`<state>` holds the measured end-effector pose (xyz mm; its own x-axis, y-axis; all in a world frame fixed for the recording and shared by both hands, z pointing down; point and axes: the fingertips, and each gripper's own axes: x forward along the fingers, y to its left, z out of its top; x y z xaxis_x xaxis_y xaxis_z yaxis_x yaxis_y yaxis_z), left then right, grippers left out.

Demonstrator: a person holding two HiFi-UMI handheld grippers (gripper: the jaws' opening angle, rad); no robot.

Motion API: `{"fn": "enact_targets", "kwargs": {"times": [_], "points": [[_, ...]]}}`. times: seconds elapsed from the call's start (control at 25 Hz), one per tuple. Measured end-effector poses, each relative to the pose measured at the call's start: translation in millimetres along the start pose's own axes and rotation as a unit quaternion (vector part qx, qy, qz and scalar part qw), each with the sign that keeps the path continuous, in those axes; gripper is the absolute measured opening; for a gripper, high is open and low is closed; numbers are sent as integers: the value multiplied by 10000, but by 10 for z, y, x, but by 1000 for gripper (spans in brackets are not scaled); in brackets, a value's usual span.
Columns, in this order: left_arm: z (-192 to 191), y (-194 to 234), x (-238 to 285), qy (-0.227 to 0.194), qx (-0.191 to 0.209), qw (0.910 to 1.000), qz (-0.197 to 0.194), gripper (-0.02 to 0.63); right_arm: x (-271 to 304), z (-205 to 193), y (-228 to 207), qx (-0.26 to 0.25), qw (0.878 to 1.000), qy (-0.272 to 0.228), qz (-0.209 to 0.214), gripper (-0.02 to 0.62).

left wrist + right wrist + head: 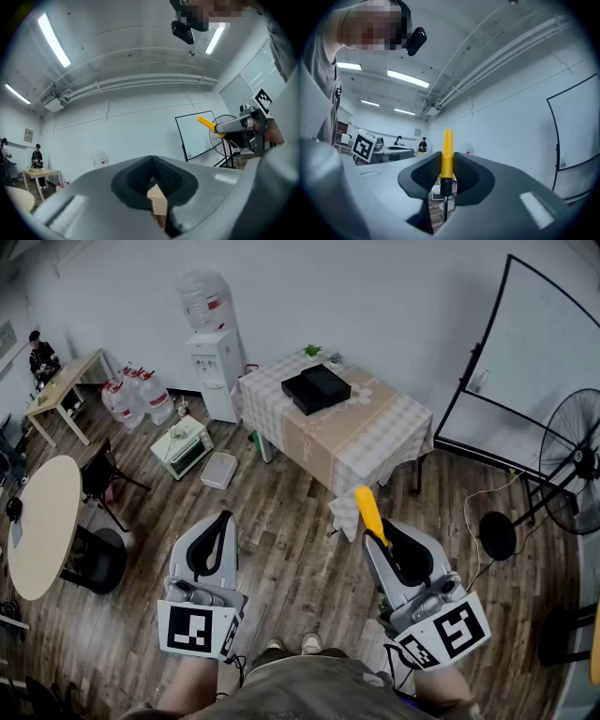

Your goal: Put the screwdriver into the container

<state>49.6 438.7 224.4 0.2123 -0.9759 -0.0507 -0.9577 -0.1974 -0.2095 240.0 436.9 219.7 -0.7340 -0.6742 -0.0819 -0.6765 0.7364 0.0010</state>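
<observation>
My right gripper (384, 538) is shut on a screwdriver (369, 512) with a yellow handle, which sticks up and forward past the jaw tips. In the right gripper view the handle (447, 154) stands upright between the black pads of the right gripper (447, 176), the dark shaft pointing down. A black box-like container (316, 388) sits on a table with a checked cloth (394, 423), well ahead of both grippers. My left gripper (221, 521) is held at waist height, jaws together with nothing in them. From the left gripper (152, 180) the screwdriver (206, 123) shows at the right.
A water dispenser (214, 362) and water bottles (131, 395) stand by the far wall, a small oven (183, 444) on the wooden floor. A round table (42, 521) and chair are at left. A floor fan (572, 460) and whiteboard (534, 371) are at right.
</observation>
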Motion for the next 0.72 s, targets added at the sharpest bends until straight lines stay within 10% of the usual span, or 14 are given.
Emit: {"fn": "enact_targets", "kwargs": {"times": [0.72], "points": [[-73, -133, 25, 118, 23, 9999, 22, 0, -95, -105, -138, 206, 9998, -4, -31, 107]]}}
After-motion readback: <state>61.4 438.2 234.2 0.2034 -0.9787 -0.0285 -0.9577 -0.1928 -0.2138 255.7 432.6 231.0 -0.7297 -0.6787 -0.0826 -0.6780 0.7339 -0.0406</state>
